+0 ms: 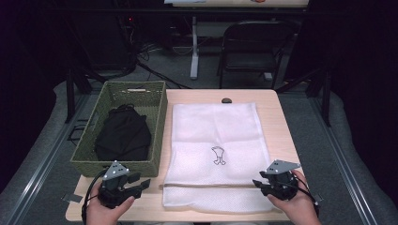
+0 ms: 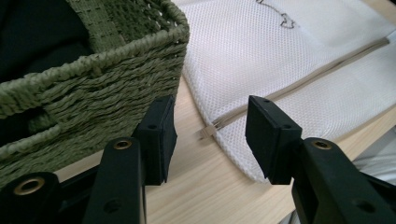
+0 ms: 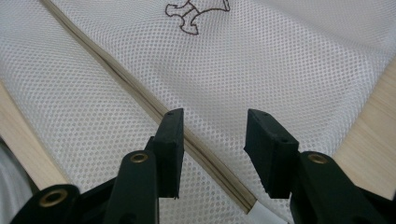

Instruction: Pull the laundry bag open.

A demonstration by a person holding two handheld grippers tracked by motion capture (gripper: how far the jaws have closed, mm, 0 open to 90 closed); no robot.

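We are seeing a white mesh laundry bag (image 1: pixel 213 140) lying flat, its beige zipper (image 2: pixel 299 84) closed. A green woven basket (image 1: pixel 157 122) holding black cloth (image 1: pixel 123 133) is sitting just left. Left gripper (image 1: pixel 141 183) and right gripper (image 1: pixel 259 183) are both hovering with jaws apart, gripping nothing.

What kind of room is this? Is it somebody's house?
Probably not a house: it looks like a lab or workshop set up for recording. A small wooden table stands between dark curtains, with tangled cables and a folding chair on the grey floor behind it.
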